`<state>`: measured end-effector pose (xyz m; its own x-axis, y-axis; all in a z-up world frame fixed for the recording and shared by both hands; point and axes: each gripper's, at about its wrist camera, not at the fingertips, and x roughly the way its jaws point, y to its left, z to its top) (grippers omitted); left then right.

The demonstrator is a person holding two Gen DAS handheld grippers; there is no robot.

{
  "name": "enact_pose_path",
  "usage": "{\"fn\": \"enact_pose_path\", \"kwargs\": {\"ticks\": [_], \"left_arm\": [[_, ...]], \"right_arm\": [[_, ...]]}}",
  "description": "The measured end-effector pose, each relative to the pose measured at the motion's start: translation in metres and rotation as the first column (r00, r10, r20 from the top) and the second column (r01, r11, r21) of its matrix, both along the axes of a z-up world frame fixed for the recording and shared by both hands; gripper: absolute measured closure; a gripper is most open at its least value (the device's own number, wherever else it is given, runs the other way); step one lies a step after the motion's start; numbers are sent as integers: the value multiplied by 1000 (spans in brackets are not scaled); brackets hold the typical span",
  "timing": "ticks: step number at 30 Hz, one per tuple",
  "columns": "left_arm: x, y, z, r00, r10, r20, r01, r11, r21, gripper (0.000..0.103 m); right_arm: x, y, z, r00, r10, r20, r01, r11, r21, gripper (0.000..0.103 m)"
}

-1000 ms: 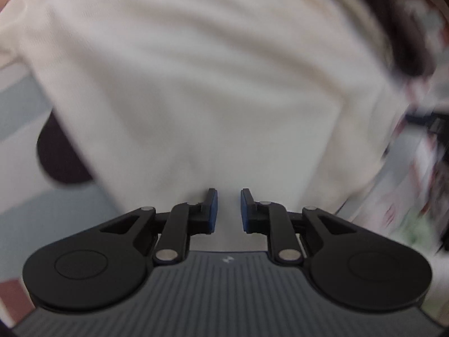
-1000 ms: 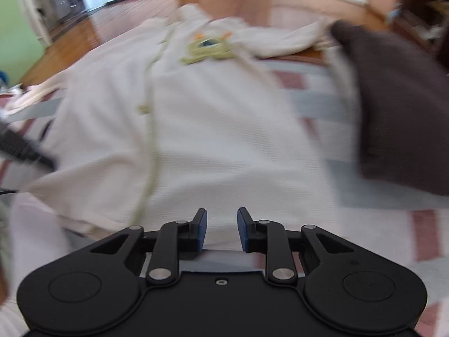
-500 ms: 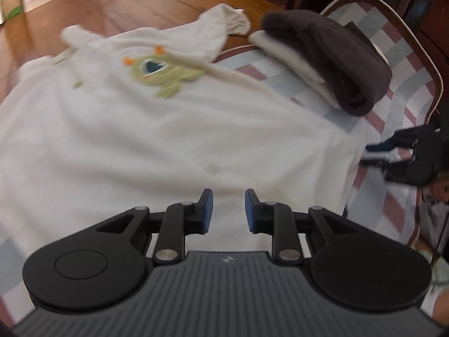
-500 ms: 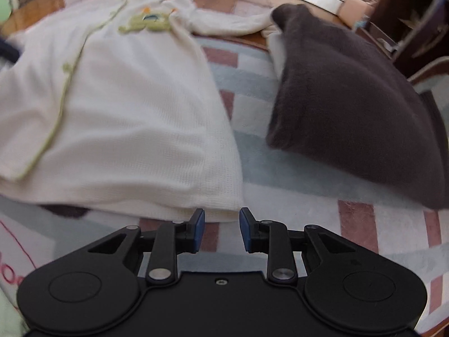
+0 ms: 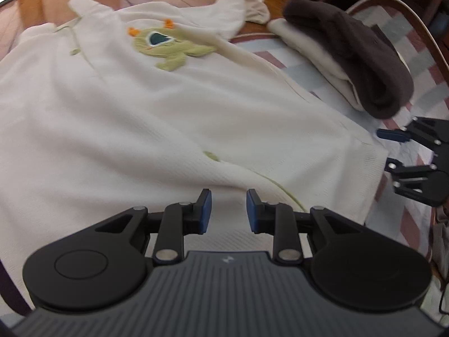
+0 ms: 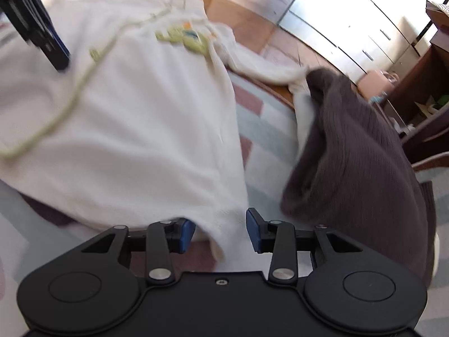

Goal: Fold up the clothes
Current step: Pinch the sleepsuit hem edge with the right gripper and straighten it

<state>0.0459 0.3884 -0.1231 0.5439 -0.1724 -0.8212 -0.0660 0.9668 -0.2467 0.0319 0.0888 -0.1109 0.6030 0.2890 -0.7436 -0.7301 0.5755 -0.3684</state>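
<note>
Right claw (image 6: 220,231) jaws just opening, straddling near corner of white garment (image 6: 146,129), unpinched; left claw (image 5: 228,210) part-open, empty, above hem.

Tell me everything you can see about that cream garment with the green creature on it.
The cream garment looks like a soft waffle-knit piece, spread fairly flat and face up on a checked blanket. A green one-eyed monster patch with orange horns sits on the chest; thin green trim runs down the front. One sleeve reaches toward the wooden floor. A hem corner lies between the right gripper's open jaws, which have just been opening.
</note>
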Motion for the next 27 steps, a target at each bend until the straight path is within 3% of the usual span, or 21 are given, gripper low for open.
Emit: {"fn": "enact_pose_path", "kwargs": {"ticks": [5,6,9,14,15,16,18,19,21,22,27], "left_arm": [[1,-4,1,1000,-10,-7,10,999,34,71],[1,-7,0,1000,-14,-10,15,999,43,71],[0,-12,1,999,-34,-11,35,998,51,71],[0,-17,3,998,-58,22,57,997,45,71],[0,-16,4,999,-46,26,45,998,43,71],[0,-14,4,999,-35,30,33,999,40,71],[-3,-6,6,1000,-4,25,3,1000,22,71],[-5,-2,6,1000,11,18,-11,1000,12,71],[-6,5,4,1000,21,0,-21,1000,-9,71],[-5,7,2,1000,19,-11,-19,1000,-20,71],[-2,7,-8,998,3,-64,-7,998,-62,71]], "right_arm": [[1,-6,12,999,20,-41,-18,999,50,58],[2,-8,12,999,16,-47,-13,999,50,61],[11,-14,2,998,-33,-59,34,999,19,95],[11,-7,-8,998,-29,-49,32,998,53,93],[11,-5,-5,998,-45,-33,48,996,75,98],[12,-12,4,994,-99,-34,103,983,151,103],[15,-28,20,975,-212,-62,221,927,303,103],[19,-46,21,951,-284,-124,310,873,376,103],[27,-84,24,878,-400,-263,479,725,495,103],[31,-96,24,842,-440,-313,539,665,517,103],[42,-77,9,792,-540,-284,610,692,386,99]]}}
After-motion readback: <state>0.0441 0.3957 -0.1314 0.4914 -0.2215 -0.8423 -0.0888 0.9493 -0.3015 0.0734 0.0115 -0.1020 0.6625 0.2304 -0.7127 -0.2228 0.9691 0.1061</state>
